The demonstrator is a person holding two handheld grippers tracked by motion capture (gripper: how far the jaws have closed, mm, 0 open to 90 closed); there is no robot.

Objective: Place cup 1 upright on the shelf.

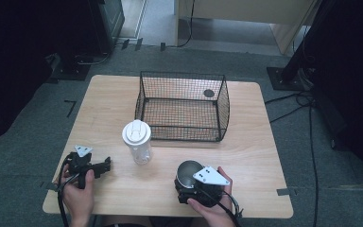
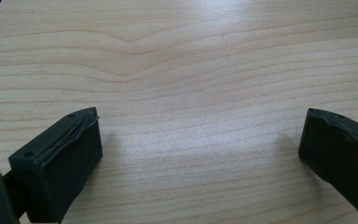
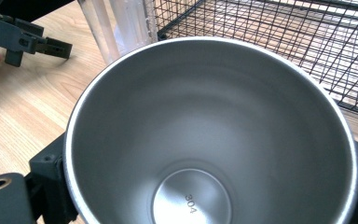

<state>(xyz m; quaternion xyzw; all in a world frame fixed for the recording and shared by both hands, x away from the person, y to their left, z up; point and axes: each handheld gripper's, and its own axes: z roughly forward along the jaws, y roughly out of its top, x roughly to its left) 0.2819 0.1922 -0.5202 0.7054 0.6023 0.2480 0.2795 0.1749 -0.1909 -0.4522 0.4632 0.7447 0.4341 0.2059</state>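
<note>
A steel cup (image 1: 188,169) stands upright on the wooden table (image 1: 250,156) near its front edge. My right gripper (image 1: 189,180) is shut on it, one black jaw against each side of its wall. The right gripper view looks down into the empty cup (image 3: 205,140), stamped 304 on its bottom. A clear plastic bottle (image 1: 137,142) with a white lid stands upright left of the cup and beyond it. My left gripper (image 1: 105,165) rests at the table's front left, open, with bare wood between its jaws (image 2: 200,154).
A black wire basket (image 1: 184,134), empty, sits at the middle back of the table, just behind the bottle and the cup. Cables and dark stand bases lie on the grey floor around the table.
</note>
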